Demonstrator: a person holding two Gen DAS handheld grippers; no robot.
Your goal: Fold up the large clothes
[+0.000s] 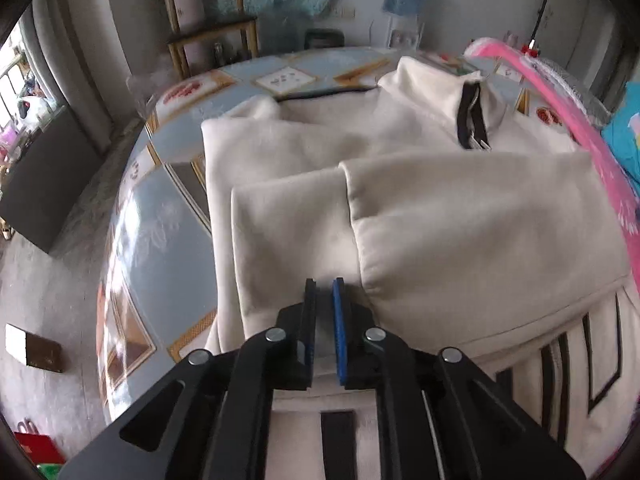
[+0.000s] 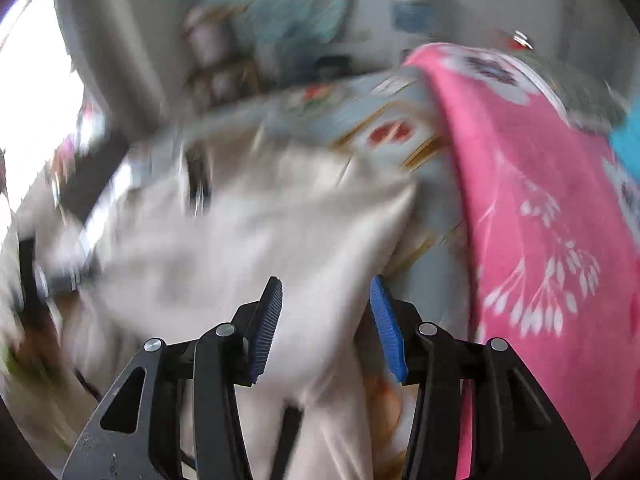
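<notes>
The left gripper [image 1: 324, 282], black-framed with one blue ribbed pad, tilts steeply down over the near part of a cream-white fleece garment with black trim and a stand-up collar [image 1: 400, 208]. Its jaws stand almost together, with only a thin slit between the pads, and no cloth is caught in that slit; the tips hover at, or just above, the fabric, and contact cannot be settled.

The garment lies spread on a round surface covered in a pale blue cloth with framed fruit and flower panels [image 1: 160, 232]. Its long axis runs from the near edge away toward the far side, with the collar and a short black zip placket [image 1: 472, 116] at the far right end. Two folded flaps lie across the body: one on the left just ahead of the gripper, and a wider one overlapping it from the right. Black rectangular outlines mark the part nearest the camera.

The right gripper [image 2: 326, 284], also angled down, has its blue ribbed pads [image 2: 384, 320] spread apart. Cream fabric lies below and between them, but the pads do not press on it. This view is badly blurred.

A pink cloth with a white leaf print [image 2: 540, 240] hangs along the right side of the surface, just beside the garment. A wooden shelf unit [image 1: 212, 32] stands against the far wall.
</notes>
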